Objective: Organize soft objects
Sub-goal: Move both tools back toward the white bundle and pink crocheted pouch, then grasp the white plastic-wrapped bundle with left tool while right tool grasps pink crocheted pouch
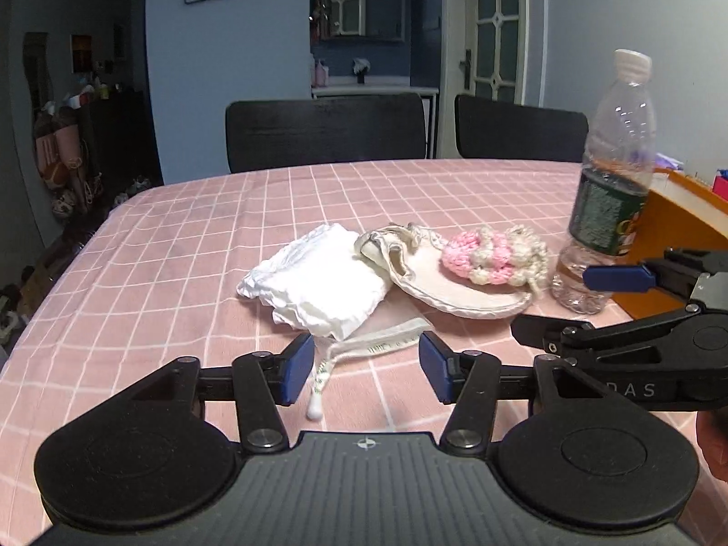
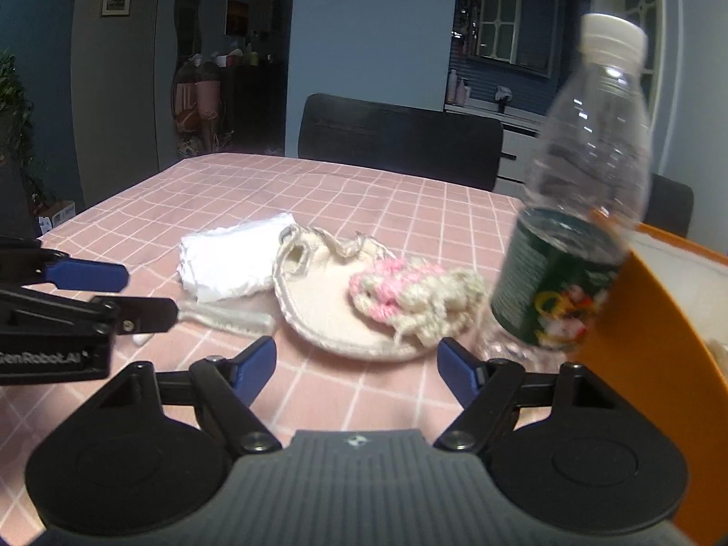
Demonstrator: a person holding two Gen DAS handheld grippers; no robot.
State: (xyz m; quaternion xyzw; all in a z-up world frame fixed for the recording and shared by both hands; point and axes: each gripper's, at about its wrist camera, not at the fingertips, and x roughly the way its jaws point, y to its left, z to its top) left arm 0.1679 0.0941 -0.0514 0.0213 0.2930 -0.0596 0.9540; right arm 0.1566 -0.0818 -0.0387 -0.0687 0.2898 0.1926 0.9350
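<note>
On the pink checked tablecloth (image 1: 182, 245) lies a folded white cloth (image 1: 314, 282). Beside it is a round cream drawstring pouch (image 1: 455, 291) with a pink and cream knitted piece (image 1: 491, 255) resting on it. A cream fabric strip (image 1: 386, 341) with a white-tipped cord (image 1: 318, 382) lies in front of the cloth. My left gripper (image 1: 366, 364) stands open just above that cord, pads apart from it. In the right wrist view, my right gripper (image 2: 359, 366) is open before the pouch (image 2: 318, 300) and the knitted piece (image 2: 409, 295), holding nothing. The left gripper (image 2: 123, 293) shows at the left there.
A clear plastic bottle (image 2: 578, 209) with a green label stands upright just right of the pouch, close to the right gripper. Behind it is an orange box (image 2: 646, 341). Two dark chairs (image 1: 325, 132) stand at the table's far edge.
</note>
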